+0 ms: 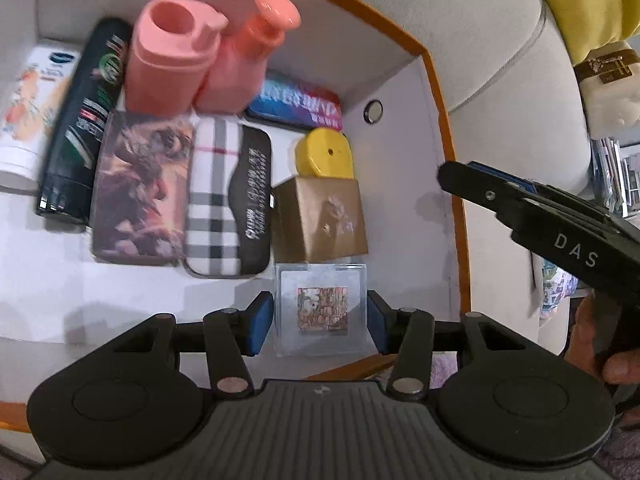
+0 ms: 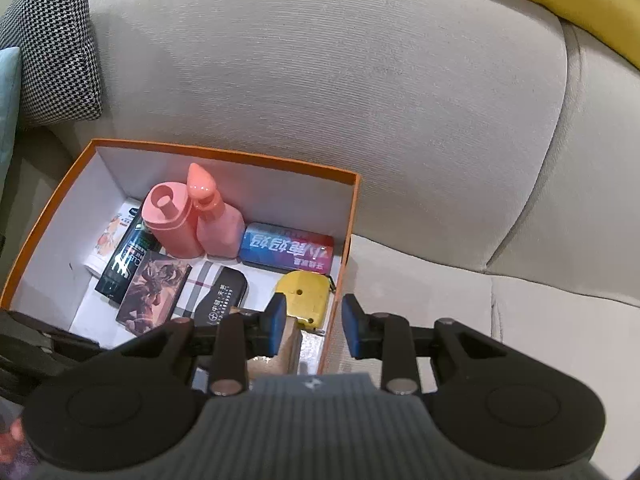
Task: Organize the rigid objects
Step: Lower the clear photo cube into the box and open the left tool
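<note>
The left gripper [image 1: 320, 322] jaws grip the clear square case [image 1: 322, 308], gold box [image 1: 320, 220] just beyond at twelve o'clock. The right gripper [image 2: 314, 326] jaws stand open, empty, over the orange box [image 2: 224, 154] rim.

In the left wrist view the white tube [image 1: 28, 108] was cut off by the left edge, and motion blur made its label and that of the black bottle [image 1: 86, 120] unreadable. In the right wrist view the brown box [image 2: 290, 346] was mostly hidden behind the right gripper [image 2: 314, 328]; the plaid case [image 2: 202, 284] lay partly under the black case [image 2: 222, 300]
</note>
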